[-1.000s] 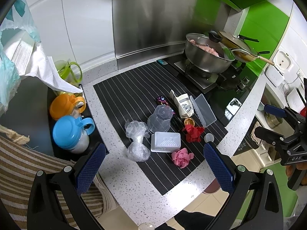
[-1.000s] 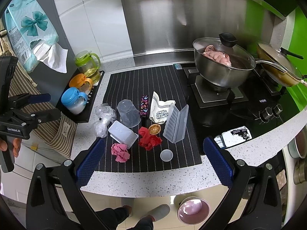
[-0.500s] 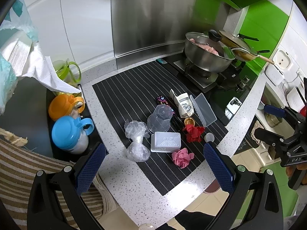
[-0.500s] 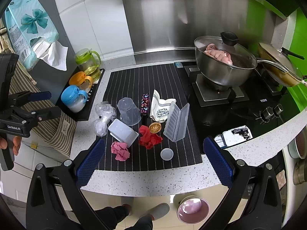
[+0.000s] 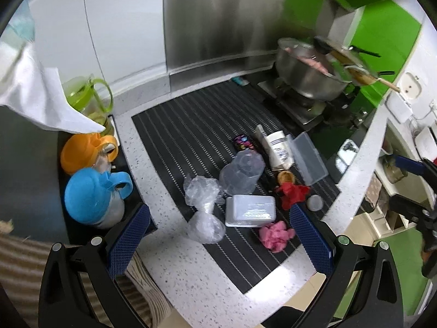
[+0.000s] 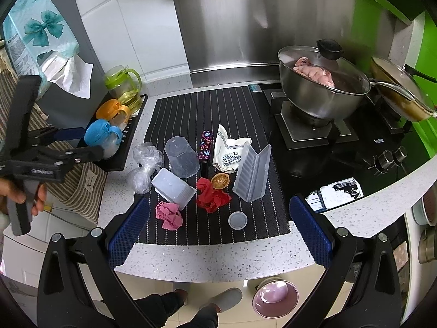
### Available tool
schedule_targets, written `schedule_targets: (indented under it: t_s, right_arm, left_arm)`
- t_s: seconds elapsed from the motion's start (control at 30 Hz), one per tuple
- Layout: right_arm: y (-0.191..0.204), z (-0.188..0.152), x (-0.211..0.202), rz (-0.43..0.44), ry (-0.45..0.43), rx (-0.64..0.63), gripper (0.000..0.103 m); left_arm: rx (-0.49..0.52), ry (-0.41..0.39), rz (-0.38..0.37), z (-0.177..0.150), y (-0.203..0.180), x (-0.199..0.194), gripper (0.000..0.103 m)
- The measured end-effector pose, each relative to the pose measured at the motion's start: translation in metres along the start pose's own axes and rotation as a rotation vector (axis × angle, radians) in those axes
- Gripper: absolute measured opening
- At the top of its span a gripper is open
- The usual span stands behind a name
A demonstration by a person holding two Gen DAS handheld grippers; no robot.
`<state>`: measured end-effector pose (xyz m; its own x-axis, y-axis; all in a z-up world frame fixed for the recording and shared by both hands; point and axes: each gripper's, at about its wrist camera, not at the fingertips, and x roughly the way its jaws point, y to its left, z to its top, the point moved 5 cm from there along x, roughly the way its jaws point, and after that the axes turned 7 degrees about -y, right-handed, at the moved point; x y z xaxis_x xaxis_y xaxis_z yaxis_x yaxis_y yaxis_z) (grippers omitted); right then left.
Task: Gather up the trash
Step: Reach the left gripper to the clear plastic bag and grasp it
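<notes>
The rubbish lay bunched at the near end of the striped mat (image 6: 191, 109), presumably gathered there for easy reach; the left gripper (image 5: 218, 235) and right gripper (image 6: 215, 229) both hung above it, jaws wide apart and empty; the ridged plastic case (image 6: 252, 173) leaned on one long edge, its length running from the counter's front edge toward the wall, beside the crumpled red paper (image 6: 211, 195).

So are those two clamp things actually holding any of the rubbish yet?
No, nothing is held. The left gripper and right gripper both hang above the counter with jaws wide apart, and the pink paper ball lies untouched.
</notes>
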<state>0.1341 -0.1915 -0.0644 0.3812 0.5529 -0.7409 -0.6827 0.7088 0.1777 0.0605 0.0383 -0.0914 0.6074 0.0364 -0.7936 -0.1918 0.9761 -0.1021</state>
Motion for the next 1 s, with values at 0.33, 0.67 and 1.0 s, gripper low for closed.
schedule_targets:
  t_s: [0.33,0.67,1.0]
  right_arm:
    - [-0.009,-0.004,0.018,-0.004,0.037,0.019,0.100]
    - [-0.019,-0.007,0.031,-0.012,0.067,0.035,0.100]
    - [-0.019,-0.007,0.037,-0.007,0.076,0.037,0.100]
  left_arm:
    - [-0.049,0.110,0.081,-0.009,0.025,0.074,0.098]
    - [-0.103,0.201,0.067,-0.027,0.037,0.125,0.094]
    - [-0.109,0.235,0.008,-0.038,0.034,0.142,0.025]
